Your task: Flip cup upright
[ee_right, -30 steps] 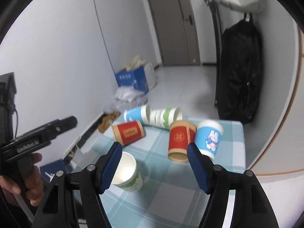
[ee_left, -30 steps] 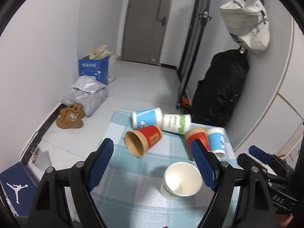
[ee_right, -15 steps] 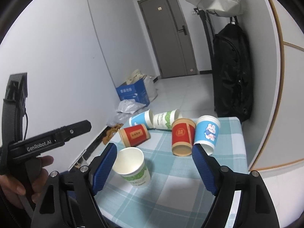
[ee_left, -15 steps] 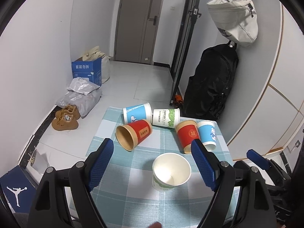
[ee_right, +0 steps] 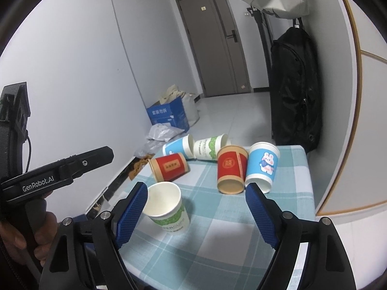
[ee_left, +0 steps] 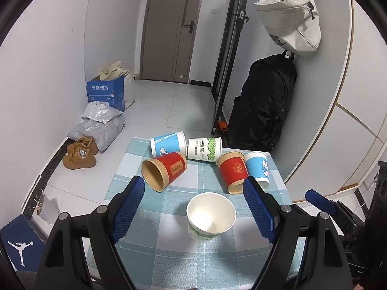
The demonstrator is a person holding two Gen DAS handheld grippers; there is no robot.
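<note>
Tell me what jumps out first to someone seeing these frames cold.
A cluster of paper cups on the checked tablecloth: one white-and-green cup stands upright at the front, open mouth up, while the red cup and its neighbours lie tipped behind it. Both the left gripper and right gripper hang open and empty. A black backpack leans against the right wall.

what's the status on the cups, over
Both hand-held grippers open, empty: left, right. White-and-green cup upright in front; five cups behind, red one on its side, mouth toward camera. Nothing in the way.
</note>
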